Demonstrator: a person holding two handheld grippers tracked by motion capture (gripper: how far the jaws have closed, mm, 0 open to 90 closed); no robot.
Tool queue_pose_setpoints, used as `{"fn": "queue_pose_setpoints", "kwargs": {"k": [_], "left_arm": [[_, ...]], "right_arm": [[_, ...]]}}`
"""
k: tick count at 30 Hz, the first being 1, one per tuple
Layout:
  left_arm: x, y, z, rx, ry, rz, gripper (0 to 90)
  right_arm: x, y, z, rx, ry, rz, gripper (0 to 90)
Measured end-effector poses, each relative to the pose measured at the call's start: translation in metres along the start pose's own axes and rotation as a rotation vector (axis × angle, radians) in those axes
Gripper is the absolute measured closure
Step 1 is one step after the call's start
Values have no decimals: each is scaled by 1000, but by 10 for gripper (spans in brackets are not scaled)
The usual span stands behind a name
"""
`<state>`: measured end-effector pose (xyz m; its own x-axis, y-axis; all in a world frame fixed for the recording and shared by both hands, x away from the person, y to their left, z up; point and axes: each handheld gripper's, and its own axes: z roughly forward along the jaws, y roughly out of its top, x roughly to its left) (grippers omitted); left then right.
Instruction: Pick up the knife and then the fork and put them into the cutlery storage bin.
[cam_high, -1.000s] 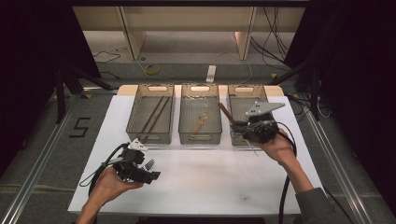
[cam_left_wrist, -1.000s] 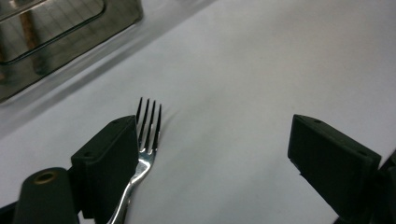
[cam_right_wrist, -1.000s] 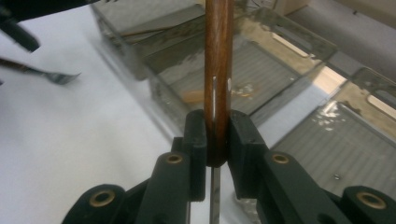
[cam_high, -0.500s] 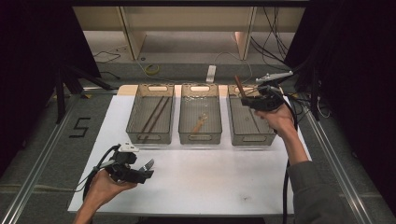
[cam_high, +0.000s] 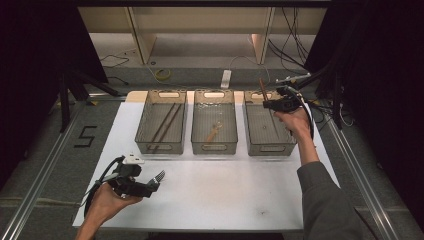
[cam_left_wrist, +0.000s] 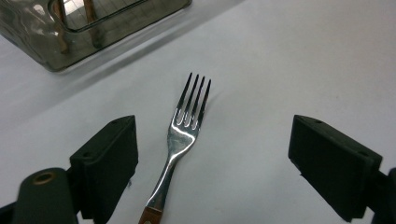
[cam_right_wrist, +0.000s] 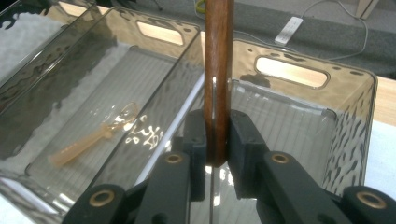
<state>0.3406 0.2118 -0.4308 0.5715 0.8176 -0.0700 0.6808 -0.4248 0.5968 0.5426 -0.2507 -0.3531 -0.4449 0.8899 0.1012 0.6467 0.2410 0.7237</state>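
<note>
My right gripper (cam_right_wrist: 216, 135) clamps a wooden handle (cam_right_wrist: 218, 70) above the far-right bin (cam_right_wrist: 345, 121) — left gripper (cam_left_wrist: 210, 154) gapes around the fork (cam_left_wrist: 184, 130), near-left.

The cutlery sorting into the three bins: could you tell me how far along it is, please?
Partly done. The left bin holds chopsticks and the middle bin a spoon. The right gripper is shut on a wooden-handled piece above the right bin. The fork on the table, between the left gripper's open jaws, remains.
</note>
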Motion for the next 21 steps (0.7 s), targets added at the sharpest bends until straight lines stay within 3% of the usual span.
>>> {"fn": "queue_pose_setpoints", "kwargs": {"k": [5, 17, 18, 21], "left_arm": [[2, -1, 0, 3, 8, 5, 155], [5, -2, -2, -1, 16, -3, 155], [5, -2, -3, -5, 17, -5, 155], [5, -2, -3, -5, 18, -7, 155]], "right_arm": [[2, -5, 11, 22, -22, 1, 789], [7, -20, 33, 70, -21, 36, 777], [6, -21, 34, 79, -26, 42, 740], [5, -21, 37, 110, -30, 66, 507]]}}
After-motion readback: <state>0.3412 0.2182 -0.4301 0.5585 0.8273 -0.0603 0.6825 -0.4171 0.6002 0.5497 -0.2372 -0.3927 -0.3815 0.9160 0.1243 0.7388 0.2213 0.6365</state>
